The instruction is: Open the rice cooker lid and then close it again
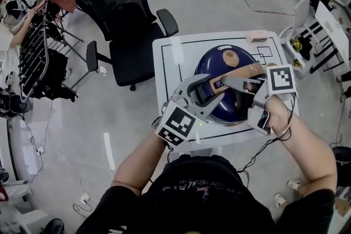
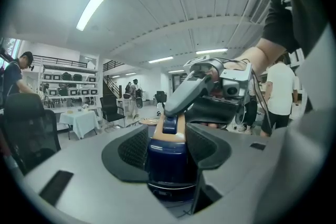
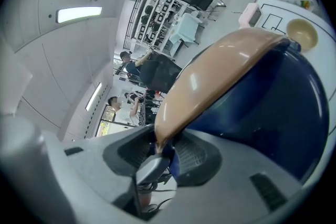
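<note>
**Fig. 1. Both claws at the lid's front end.** A dark-blue, glossy, domed rice cooker (image 1: 219, 60) stands on a white square table (image 1: 164, 57), right of centre. A small pink box (image 1: 256, 36) lies beyond it at 12 o'clock, and a black office chair (image 1: 123, 13) stands off the table at 10 o'clock.

A smooth tan band (image 1: 247, 71) runs over the hinged lid (image 3: 273, 107) from a round tan cap at the rear down to the front, towards 6 o'clock. The left claw (image 1: 211, 87) has its jaws moderately wide and pressed on the blue front block under the band's end (image 2: 168, 131). The right claw (image 1: 236, 85), jaws somewhat narrower, closes on the tip of that same band (image 3: 220, 71) from the opposite side. How far the lid stands off the body cannot be made out.

**Handling (judged).**
- The shell is rigid moulded plastic, so it will not give under the pads.
- Its gloss makes it slippery, so the ribbed pads should sit square on the block, not on the curved dome.
- The best hold is this front end, farthest from the rear hinge, where leverage is greatest.
- The lid will swing on an arc, probably sprung, and needs a checked return.
- The cooker may slide on the smooth table if pulled and not lifted.
</note>
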### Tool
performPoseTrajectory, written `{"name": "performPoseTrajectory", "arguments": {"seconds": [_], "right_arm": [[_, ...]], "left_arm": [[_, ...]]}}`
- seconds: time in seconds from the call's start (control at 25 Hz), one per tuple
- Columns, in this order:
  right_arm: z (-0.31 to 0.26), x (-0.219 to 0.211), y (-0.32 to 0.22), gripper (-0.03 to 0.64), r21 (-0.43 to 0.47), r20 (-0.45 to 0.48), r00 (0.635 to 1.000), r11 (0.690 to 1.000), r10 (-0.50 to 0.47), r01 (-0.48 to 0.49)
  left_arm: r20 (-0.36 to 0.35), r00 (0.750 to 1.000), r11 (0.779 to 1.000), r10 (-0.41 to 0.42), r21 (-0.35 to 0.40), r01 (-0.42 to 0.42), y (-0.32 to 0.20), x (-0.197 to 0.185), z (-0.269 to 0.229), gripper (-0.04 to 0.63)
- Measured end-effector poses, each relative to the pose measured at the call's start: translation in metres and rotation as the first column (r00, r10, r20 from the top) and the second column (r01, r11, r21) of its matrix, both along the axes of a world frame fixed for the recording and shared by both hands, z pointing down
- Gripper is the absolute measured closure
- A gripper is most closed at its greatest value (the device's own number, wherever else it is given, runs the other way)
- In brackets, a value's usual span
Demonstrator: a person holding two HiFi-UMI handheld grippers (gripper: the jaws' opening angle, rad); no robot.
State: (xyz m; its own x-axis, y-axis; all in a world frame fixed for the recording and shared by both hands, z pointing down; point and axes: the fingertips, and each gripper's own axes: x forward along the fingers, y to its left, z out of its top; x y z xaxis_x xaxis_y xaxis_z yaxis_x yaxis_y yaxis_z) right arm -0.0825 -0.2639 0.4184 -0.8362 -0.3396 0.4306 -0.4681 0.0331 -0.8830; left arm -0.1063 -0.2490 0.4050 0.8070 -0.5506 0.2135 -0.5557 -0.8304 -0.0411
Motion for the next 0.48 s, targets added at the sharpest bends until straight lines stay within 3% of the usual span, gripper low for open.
{"name": "performPoseTrajectory", "arguments": {"seconds": [0.2,0.48], "right_arm": [[-0.008,0.011,-0.001,0.469,-0.01,0.044,0.998,0.999,-0.041,0.041],[-0.024,0.019,-0.002,0.472,-0.029,0.133,0.989,0.997,-0.071,0.076]], "left_arm": [[-0.001,0.997,0.997,-0.076,0.019,0.076,0.0,0.008,-0.011,0.366],[-0.127,0.966,0.975,-0.223,-0.044,0.219,0.019,-0.03,-0.015,0.348]]}}
